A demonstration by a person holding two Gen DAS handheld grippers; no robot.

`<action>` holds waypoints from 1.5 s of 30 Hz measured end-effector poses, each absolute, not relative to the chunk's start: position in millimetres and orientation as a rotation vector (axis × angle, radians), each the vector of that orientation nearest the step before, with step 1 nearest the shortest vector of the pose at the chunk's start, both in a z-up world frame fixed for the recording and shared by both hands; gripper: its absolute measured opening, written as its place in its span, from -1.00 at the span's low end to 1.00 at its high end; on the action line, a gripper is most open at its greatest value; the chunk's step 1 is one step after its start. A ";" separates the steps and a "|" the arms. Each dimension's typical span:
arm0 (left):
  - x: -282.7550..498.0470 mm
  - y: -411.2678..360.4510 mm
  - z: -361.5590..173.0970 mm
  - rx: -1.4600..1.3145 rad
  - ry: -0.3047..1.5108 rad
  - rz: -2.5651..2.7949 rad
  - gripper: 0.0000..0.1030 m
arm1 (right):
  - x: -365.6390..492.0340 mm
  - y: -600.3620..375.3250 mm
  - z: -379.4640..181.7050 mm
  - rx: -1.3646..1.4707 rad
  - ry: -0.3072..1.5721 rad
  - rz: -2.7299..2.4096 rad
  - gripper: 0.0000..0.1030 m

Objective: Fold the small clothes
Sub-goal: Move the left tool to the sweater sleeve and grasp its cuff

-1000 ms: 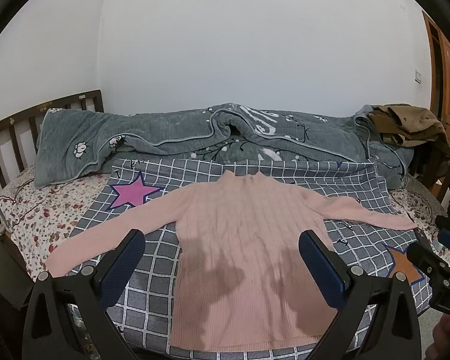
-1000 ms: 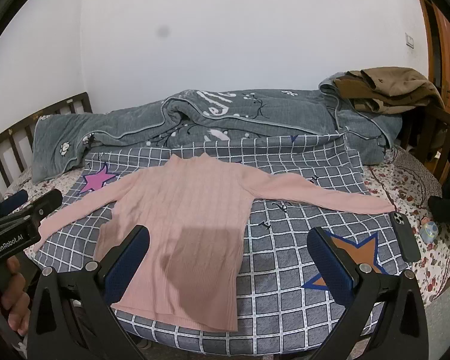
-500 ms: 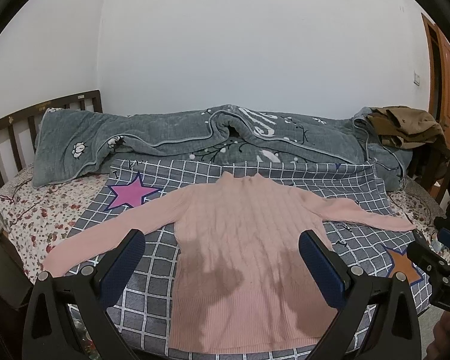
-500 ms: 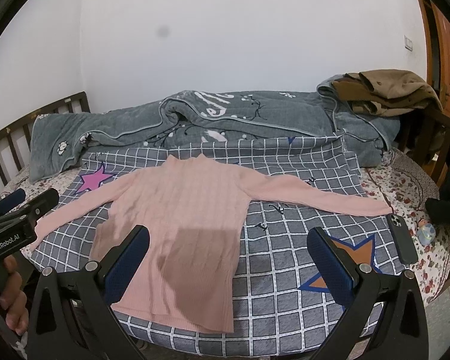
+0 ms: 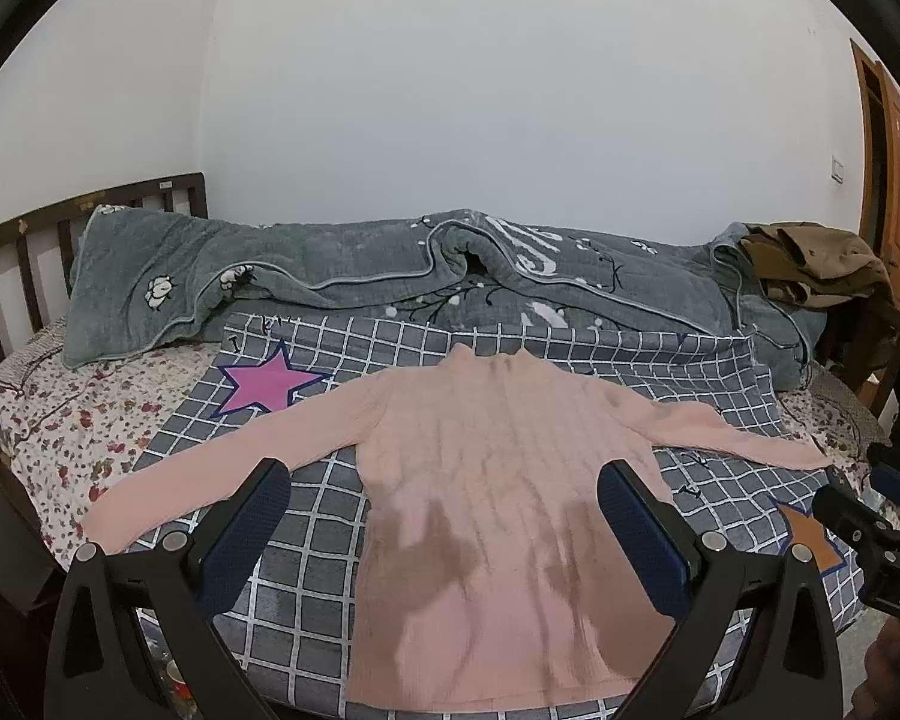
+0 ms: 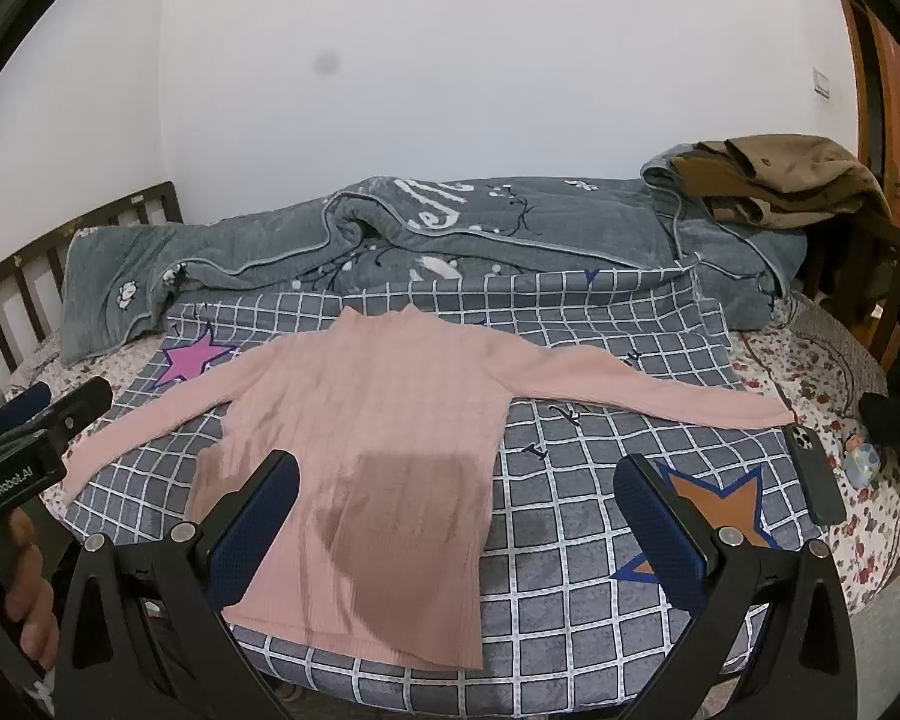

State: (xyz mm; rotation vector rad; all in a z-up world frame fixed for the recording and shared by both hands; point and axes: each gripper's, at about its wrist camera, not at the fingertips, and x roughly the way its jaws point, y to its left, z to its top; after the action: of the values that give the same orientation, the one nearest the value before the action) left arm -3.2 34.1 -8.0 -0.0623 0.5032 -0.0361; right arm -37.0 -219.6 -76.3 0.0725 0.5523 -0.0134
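A pink ribbed long-sleeved sweater (image 5: 498, 480) lies flat on a grey checked sheet (image 5: 330, 516) on the bed, collar toward the wall, both sleeves spread out. It also shows in the right wrist view (image 6: 378, 420). My left gripper (image 5: 444, 516) is open and empty, held above the sweater's lower body. My right gripper (image 6: 459, 510) is open and empty, above the sweater's right hem side and the sheet. Neither touches the cloth.
A rolled grey quilt (image 5: 390, 276) lies along the wall with brown clothes (image 6: 786, 180) piled at its right end. A dark phone (image 6: 813, 480) and a small bottle (image 6: 864, 459) lie at the bed's right edge. A wooden headboard (image 5: 18, 252) stands at left.
Both grippers have drawn back and up slightly; the bed and sweater sit a little lower and farther in view. The sweater has not moved. Both grippers stay open.
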 end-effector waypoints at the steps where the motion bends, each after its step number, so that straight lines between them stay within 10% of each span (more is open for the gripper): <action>1: -1.9 36.2 -9.4 -0.067 0.506 -0.039 1.00 | -35.6 -218.5 -76.9 0.072 0.554 -0.013 0.99; 45: 80.3 345.2 -207.4 -0.612 0.675 0.318 0.49 | 84.1 -141.4 -183.9 0.043 0.623 0.130 0.81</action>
State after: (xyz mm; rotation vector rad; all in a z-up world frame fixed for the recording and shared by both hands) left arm 80.3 345.2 -207.4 -0.6124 0.6751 0.3180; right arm 84.1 -141.4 -183.9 0.0434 0.6225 0.1297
